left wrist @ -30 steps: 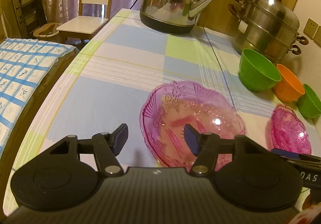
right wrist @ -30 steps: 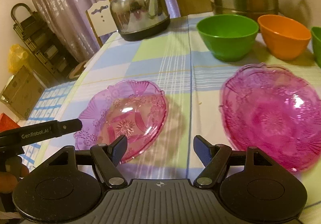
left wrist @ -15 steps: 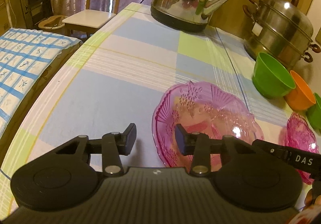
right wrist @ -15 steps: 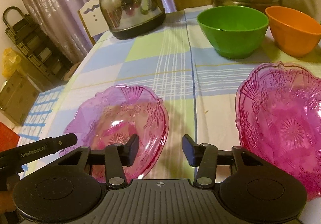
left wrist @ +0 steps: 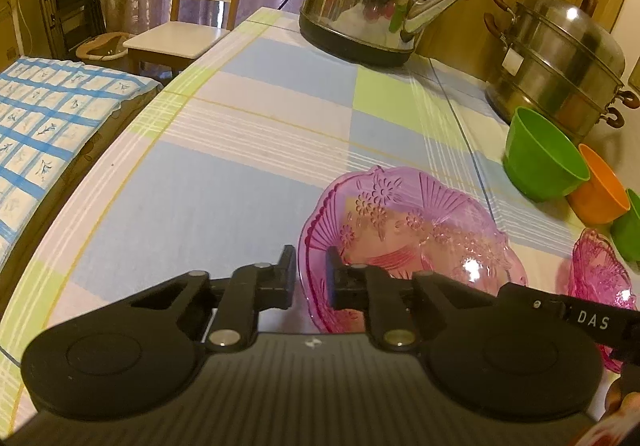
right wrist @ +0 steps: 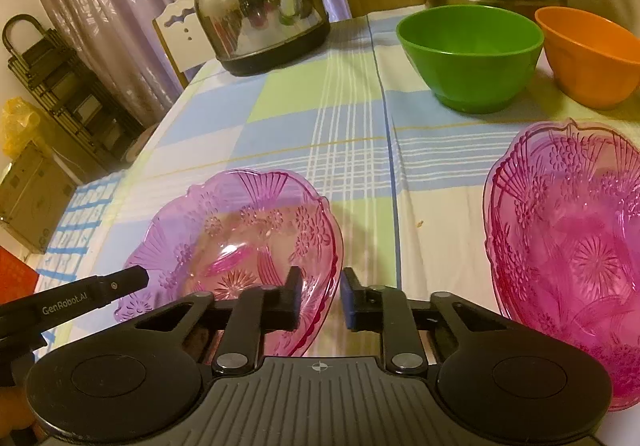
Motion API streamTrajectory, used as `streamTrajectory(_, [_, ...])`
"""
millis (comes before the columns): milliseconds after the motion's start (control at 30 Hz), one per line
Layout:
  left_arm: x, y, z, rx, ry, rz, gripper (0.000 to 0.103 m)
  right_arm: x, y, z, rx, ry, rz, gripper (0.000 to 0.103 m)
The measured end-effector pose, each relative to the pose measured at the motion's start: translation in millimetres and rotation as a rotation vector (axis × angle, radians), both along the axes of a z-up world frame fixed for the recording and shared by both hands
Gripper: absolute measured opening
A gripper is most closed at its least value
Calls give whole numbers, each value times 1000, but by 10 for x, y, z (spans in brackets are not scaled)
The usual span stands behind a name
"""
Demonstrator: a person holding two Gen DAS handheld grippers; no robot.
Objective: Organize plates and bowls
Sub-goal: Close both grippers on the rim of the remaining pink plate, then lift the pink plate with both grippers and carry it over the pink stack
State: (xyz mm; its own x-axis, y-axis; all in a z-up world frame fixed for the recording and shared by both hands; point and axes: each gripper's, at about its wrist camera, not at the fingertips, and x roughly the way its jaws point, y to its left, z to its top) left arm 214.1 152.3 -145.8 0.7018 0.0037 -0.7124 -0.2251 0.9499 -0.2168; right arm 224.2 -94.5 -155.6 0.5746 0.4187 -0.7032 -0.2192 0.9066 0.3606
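In the left wrist view, the left gripper point(left wrist: 311, 274) is straddling the near-left rim of the pale plate point(left wrist: 420, 230), one finger outside the rim and one inside, with a narrow gap showing on either side; the fingers are drawn close but I cannot tell whether they are pressing the rim. The plate is lying on the table point(left wrist: 200, 198), ahead and to the right of this tool, and the dark plate point(left wrist: 600, 278) is sitting farther right, partly hidden behind the right tool's arm. A green bowl point(left wrist: 540, 162), an orange bowl point(left wrist: 600, 194) and the edge of a second green bowl point(left wrist: 628, 230) are standing in a row beyond, near a steamer point(left wrist: 560, 58) and a kettle point(left wrist: 368, 2). In the right wrist view, the right gripper point(right wrist: 320, 298) is bracketing the pale plate's point(right wrist: 240, 238) near-right rim, left finger over the bowl of the plate, right finger outside, a visible gap remaining, so it looks nearly but not fully pinched. The dark plate point(right wrist: 572, 246) is lying well to this tool's right, apart from the pale one. Both tools are sitting at opposite edges of the same plate, so the lift probably depends on closing both evenly before carrying it rightward onto the dark plate.
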Motion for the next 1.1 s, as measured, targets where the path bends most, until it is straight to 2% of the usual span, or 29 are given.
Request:
streamTrajectory(233, [-33, -13, 32, 25, -11, 0, 8, -10, -13, 13, -7, 6, -8, 10])
streamTrajectory(533, [-103, -56, 115, 37, -25, -19, 8, -67, -52, 92, -16, -15, 0, 10])
streamTrajectory(1100, [-378, -412, 576, 54, -93, -82, 8, -406, -415, 490, -4, -86, -26, 10])
